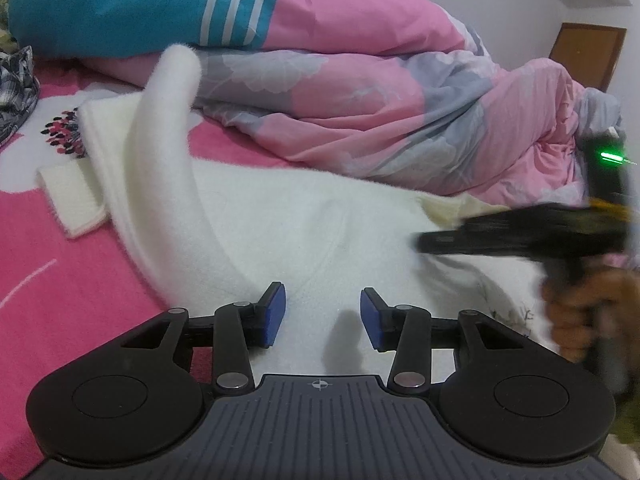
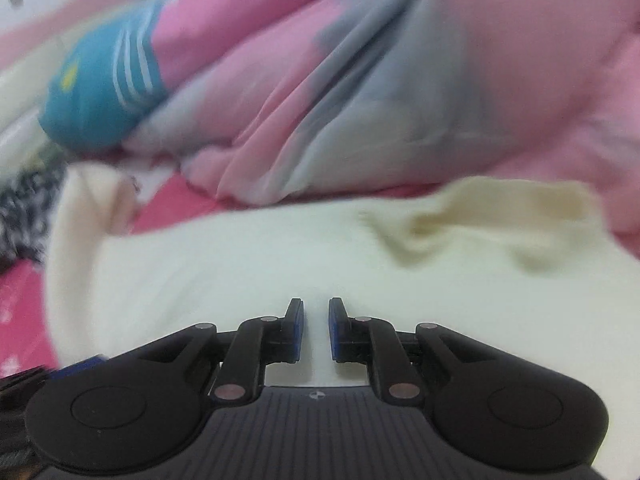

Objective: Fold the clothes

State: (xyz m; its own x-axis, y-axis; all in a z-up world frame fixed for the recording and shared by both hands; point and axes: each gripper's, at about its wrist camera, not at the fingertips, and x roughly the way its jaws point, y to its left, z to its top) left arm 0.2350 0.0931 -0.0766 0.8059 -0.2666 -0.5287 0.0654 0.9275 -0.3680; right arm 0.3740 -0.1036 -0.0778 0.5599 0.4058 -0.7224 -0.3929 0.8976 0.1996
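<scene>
A fluffy white sweater (image 1: 280, 232) lies spread on the pink bedsheet (image 1: 48, 280). One sleeve (image 1: 172, 92) arches up at the left, and a ribbed cuff (image 1: 68, 196) rests flat beside it. My left gripper (image 1: 323, 316) hovers low over the sweater's near part, open, with nothing between its blue pads. My right gripper (image 1: 424, 242), blurred and held by a hand (image 1: 576, 320), points left over the sweater's right side. In the right wrist view the right gripper (image 2: 316, 328) shows a narrow gap with only the sweater (image 2: 240, 272) behind it. A cream-yellow fold (image 2: 500, 216) sits at the far edge.
A rumpled pink and grey quilt (image 1: 360, 100) runs along the far side of the bed, close behind the sweater. A teal pillow with white stripes (image 1: 120, 4) lies on it. A plaid garment (image 1: 16, 88) sits at the far left. A brown door (image 1: 588, 56) stands beyond.
</scene>
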